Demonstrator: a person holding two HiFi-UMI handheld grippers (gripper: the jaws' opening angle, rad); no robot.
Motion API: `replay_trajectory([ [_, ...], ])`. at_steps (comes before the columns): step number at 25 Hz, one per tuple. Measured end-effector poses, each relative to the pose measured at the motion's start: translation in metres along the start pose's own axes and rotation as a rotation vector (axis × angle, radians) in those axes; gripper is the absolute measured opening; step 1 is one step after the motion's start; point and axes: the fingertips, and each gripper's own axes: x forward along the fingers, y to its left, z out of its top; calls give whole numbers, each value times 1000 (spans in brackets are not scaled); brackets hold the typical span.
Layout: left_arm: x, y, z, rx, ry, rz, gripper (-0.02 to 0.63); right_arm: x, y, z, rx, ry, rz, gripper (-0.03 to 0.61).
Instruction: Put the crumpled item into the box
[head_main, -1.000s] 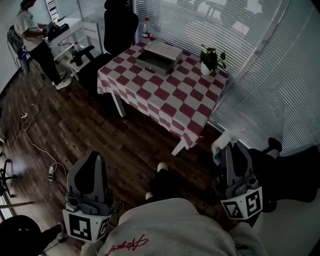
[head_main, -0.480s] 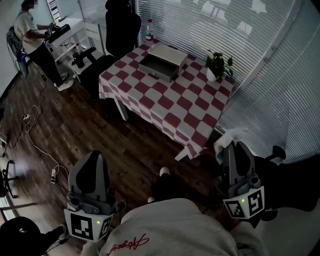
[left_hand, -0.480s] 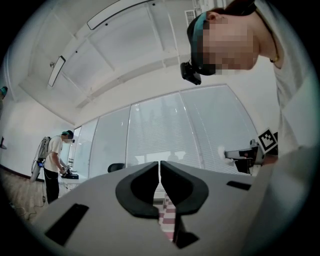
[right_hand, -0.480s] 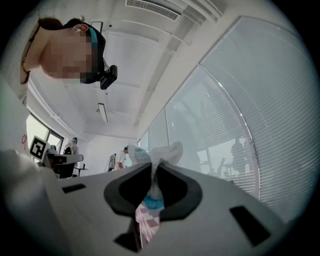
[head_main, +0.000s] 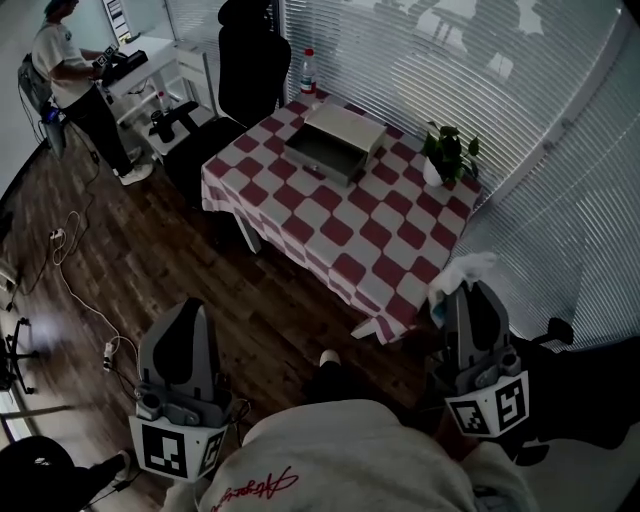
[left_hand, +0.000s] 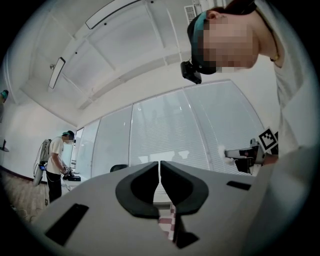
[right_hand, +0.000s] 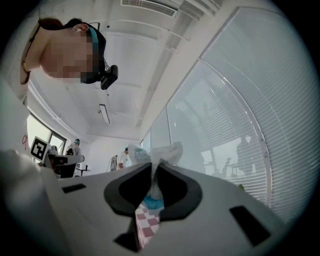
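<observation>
Dark plank flooring fills the near ground, on this side of the checked table (head_main: 350, 230). Closest in, the left gripper (head_main: 185, 310) points upward, its jaws pressed together with nothing between them. The right gripper (head_main: 468, 288), just beside the table's near corner, is clamped on the crumpled item (head_main: 462, 270), a wrinkled, papery white wad that sticks out past the tips. The right gripper view adds a pale blue patch low between the dark curved pads (right_hand: 177, 192). At the table's far end sits the box (head_main: 335, 143), low, grey and rectangular. A potted plant (head_main: 447, 155) stands to its right and a bottle (head_main: 308, 70) behind it. Slatted blinds (head_main: 450, 60) hang beyond the table.
</observation>
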Motion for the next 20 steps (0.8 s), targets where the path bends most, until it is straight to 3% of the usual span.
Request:
replay_trajectory([
  [20,92,-13,-11,26,-35,30,25,72,-73,-11,5,-5,84,48],
])
